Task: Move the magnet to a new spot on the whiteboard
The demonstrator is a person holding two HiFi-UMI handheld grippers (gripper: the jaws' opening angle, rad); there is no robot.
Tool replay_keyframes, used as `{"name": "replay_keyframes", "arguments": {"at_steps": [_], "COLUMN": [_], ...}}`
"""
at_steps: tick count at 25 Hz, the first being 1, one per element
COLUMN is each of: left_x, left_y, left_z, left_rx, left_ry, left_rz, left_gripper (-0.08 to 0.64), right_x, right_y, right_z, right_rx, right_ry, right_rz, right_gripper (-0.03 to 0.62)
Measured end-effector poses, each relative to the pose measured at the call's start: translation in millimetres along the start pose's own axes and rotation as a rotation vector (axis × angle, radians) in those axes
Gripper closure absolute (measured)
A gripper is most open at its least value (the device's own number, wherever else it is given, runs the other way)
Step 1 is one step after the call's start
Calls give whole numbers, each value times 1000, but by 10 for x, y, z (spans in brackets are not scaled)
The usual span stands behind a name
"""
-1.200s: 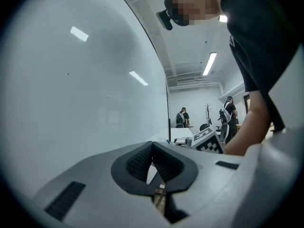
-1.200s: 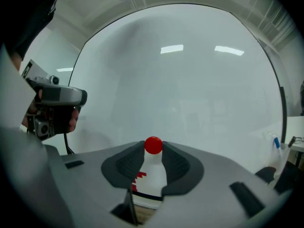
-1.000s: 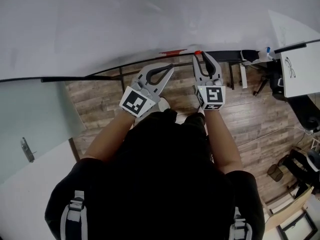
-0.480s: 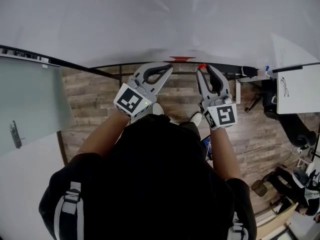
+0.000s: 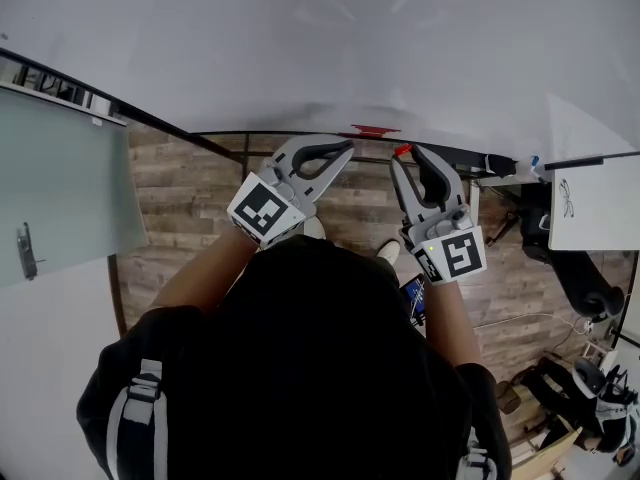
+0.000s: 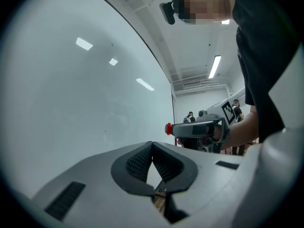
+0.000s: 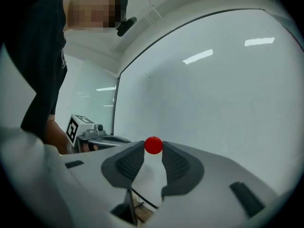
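Observation:
A small round red magnet [image 7: 153,145] is pinched between the tips of my right gripper [image 7: 153,147], which is shut on it. From the head view the magnet [image 5: 401,151] shows at the right gripper [image 5: 404,154] tip, just below the whiteboard [image 5: 300,38]. The left gripper view also catches the magnet [image 6: 168,128] at the end of the right gripper. My left gripper [image 5: 347,146] is shut with nothing between its jaws, pointing toward the whiteboard's lower edge. The whiteboard [image 7: 213,99] fills the space ahead of both grippers.
A red strip [image 5: 374,129] lies on the whiteboard's lower edge. A second board with a drawing [image 5: 590,203] stands at the right. A glass door [image 5: 50,198] is at the left. Wooden floor [image 5: 190,198] and bags [image 5: 600,398] lie below. People [image 6: 190,118] stand in the far background.
Both grippers have shifted slightly right and lower in the head view as the view turned; the whiteboard now fills more of the top. The magnet stays in the right gripper.

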State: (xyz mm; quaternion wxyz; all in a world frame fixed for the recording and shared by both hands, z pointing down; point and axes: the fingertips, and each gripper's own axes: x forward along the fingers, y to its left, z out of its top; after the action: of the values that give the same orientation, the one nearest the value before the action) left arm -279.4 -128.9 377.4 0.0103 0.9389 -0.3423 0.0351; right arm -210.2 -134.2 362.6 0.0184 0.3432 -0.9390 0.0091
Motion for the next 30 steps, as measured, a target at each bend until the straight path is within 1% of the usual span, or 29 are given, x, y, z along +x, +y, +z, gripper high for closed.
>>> {"name": "replay_keyframes", "arguments": {"at_steps": [8,23,27,30], "left_x": [-53,3,-26,-57], "left_y": [12,36,55,79], "left_z": [39,78,73,52], "left_rx": [-9,16,0,11], "left_ry": [-6,-6,-13,-5], "left_rz": [16,13,20,21], "left_gripper": [555,555,555,555], "right_x": [62,70,76,89], "right_y": [74,-2,11,23], "right_z": [8,35,52,42], "right_rx": [36,37,35,34], "right_ry": [-18,-34,-37,-32], "right_rz": [34,20,20,18], "right_gripper": [479,479,479,479]}}
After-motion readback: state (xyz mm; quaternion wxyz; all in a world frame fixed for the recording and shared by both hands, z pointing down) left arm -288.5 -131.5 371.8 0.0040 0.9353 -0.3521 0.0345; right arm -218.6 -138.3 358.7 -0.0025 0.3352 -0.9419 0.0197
